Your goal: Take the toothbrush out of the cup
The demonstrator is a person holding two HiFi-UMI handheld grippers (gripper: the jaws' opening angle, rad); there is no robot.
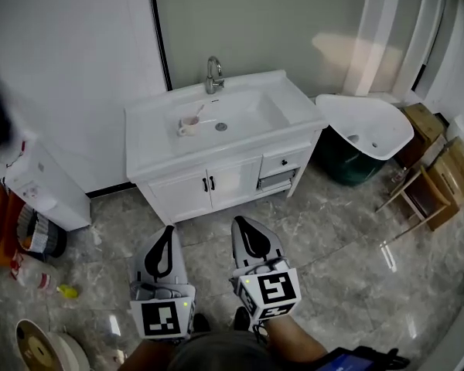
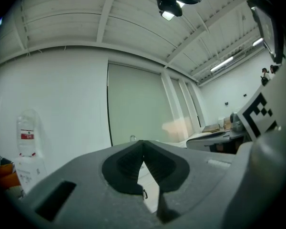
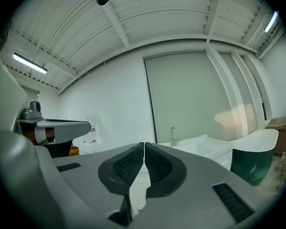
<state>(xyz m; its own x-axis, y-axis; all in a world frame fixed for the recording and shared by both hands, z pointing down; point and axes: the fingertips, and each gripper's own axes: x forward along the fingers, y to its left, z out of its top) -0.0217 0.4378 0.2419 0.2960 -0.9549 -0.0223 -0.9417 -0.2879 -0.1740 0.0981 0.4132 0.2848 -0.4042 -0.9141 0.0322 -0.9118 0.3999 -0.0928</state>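
A pale pink cup [image 1: 189, 125] stands in the basin of the white sink cabinet [image 1: 151, 157], with a toothbrush [image 1: 197, 113] leaning out of it to the right. Both grippers hang far in front of the cabinet, over the floor. My left gripper [image 1: 168, 231] is shut with nothing in it, its jaws meeting at the tips [image 2: 143, 143]. My right gripper [image 1: 238, 222] is shut and empty too, its pads closed together [image 3: 144, 146]. The cup is hidden in both gripper views; only the tap [image 3: 172, 136] shows.
A chrome tap [image 1: 213, 76] rises at the sink's back edge. A white basin on a dark green base [image 1: 363, 134] stands right of the cabinet, wooden crates [image 1: 433, 180] beyond it. A water dispenser [image 1: 42, 188] and floor clutter [image 1: 39, 280] lie left.
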